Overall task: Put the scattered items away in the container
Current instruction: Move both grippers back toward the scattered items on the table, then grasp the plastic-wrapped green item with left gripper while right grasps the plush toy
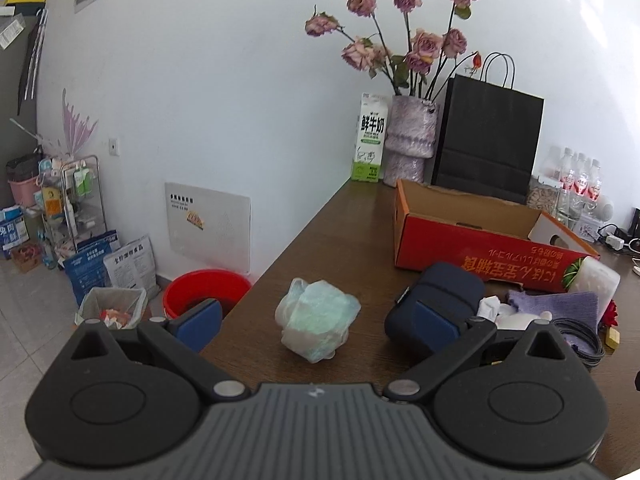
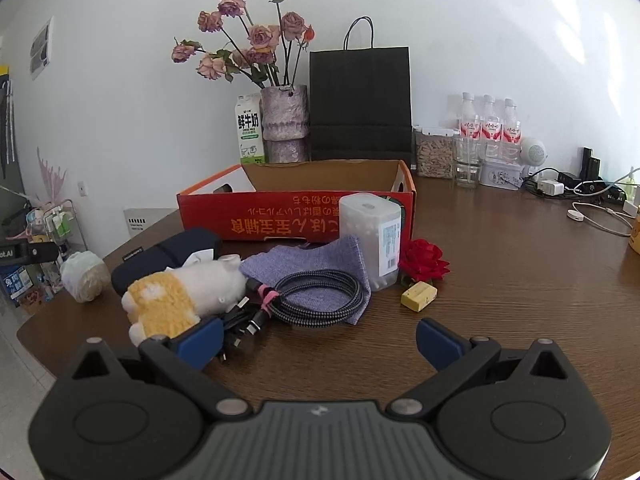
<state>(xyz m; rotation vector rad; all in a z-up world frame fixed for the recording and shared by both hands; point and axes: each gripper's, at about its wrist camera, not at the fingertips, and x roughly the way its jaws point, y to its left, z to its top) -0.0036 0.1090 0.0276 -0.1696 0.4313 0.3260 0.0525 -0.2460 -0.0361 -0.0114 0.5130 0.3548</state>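
Observation:
An open red cardboard box point(image 1: 472, 244) point(image 2: 296, 216) stands on the brown table. In front of it lie a crumpled pale bag bundle point(image 1: 318, 326) point(image 2: 85, 276), a navy pouch point(image 1: 436, 304) point(image 2: 168, 254), a plush toy point(image 2: 180, 296), a purple cloth point(image 1: 556, 306) point(image 2: 312, 268), a coiled braided cable point(image 2: 316, 296), a clear swab box point(image 2: 374, 240), a red fabric rose point(image 2: 426, 260) and a yellow block point(image 2: 418, 296). My left gripper point(image 1: 318, 326) is open around the bundle, above the table. My right gripper point(image 2: 320, 342) is open, empty, just short of the cable.
At the back wall stand a milk carton point(image 1: 370, 140), a vase of dried roses point(image 1: 412, 140), a black paper bag point(image 1: 490, 148), water bottles point(image 2: 490, 128) and a jar point(image 2: 434, 152). Chargers and cords point(image 2: 580, 196) lie far right. A red bucket point(image 1: 206, 292) sits on the floor left.

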